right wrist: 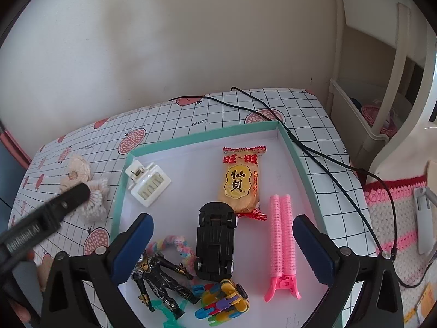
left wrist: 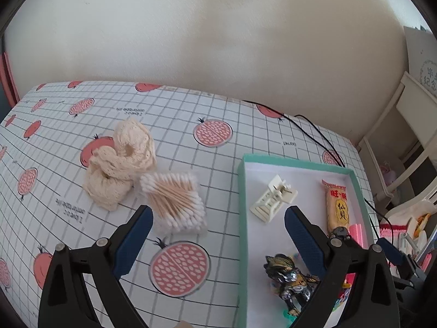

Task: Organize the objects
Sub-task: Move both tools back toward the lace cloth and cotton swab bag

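Note:
A clear pack of cotton swabs (left wrist: 174,202) lies on the pomegranate-print tablecloth (left wrist: 191,114), touching two cream lace scrunchies (left wrist: 120,164). My left gripper (left wrist: 218,209) hangs open just before the swabs, holding nothing. The teal-rimmed box (right wrist: 207,134) holds a white claw clip (right wrist: 148,184), a rice cracker packet (right wrist: 240,183), an upturned black toy car (right wrist: 215,240), a pink roller clip (right wrist: 282,240), a dark action figure (right wrist: 158,276), a pastel bracelet (right wrist: 174,243) and a colourful block toy (right wrist: 221,300). My right gripper (right wrist: 222,218) is open above the box, empty.
A black cable (right wrist: 314,147) runs across the table's far right corner and over the box rim. White furniture (right wrist: 368,109) stands right of the table, beside a pink crocheted mat (right wrist: 396,205). A cream wall backs the table. The left gripper's finger (right wrist: 73,194) reaches over the swabs.

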### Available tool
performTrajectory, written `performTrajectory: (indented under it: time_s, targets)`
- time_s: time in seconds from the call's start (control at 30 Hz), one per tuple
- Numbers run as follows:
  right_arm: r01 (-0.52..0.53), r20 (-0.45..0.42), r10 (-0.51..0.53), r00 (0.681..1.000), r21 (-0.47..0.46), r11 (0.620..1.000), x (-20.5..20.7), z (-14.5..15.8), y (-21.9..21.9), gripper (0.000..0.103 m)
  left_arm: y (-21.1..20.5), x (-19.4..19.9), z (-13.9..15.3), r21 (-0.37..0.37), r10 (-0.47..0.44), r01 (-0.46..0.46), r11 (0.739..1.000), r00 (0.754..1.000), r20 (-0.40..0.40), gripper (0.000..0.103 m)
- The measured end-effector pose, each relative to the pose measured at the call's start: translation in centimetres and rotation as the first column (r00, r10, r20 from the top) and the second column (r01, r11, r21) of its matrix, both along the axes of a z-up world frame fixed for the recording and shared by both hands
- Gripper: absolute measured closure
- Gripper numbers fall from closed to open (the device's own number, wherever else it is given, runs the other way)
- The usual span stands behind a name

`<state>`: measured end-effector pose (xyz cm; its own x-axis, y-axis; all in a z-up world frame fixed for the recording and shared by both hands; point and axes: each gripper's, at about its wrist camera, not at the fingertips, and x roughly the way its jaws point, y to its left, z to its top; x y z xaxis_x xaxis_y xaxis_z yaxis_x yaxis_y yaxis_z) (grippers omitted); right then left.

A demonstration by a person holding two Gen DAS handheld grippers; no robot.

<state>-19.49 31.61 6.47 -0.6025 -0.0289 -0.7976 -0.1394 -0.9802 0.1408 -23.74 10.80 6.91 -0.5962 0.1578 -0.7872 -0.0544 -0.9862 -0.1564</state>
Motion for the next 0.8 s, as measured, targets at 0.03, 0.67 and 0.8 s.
performTrajectory:
  time_s: [0.03, 0.67, 0.8]
  targets:
    - [-0.006, 0.001, 0.006, 1.000, 0.002, 1.000, 0.0, 0.0, -0.2, 0.000, -0.4, -0.1, 0.1, -0.005, 0.003, -0.003, 1.000, 1.000, -0.007, 0.006]
    - [-0.029, -0.077, 0.033, 0.996, 0.046, 0.999, -2.2, 3.9, -5.6, 0.000, -12.0, -6.8, -1.2, 0.050, 0.121, -0.122, 0.991, 0.993, 0.011, 0.006]
    - [-0.060, -0.067, 0.062, 0.996, 0.021, 0.998, -4.2, 3.9, -8.6, 0.000, -13.8, -7.7, -1.8, 0.051, 0.112, -0.114, 0.992, 0.993, 0.024, 0.006]
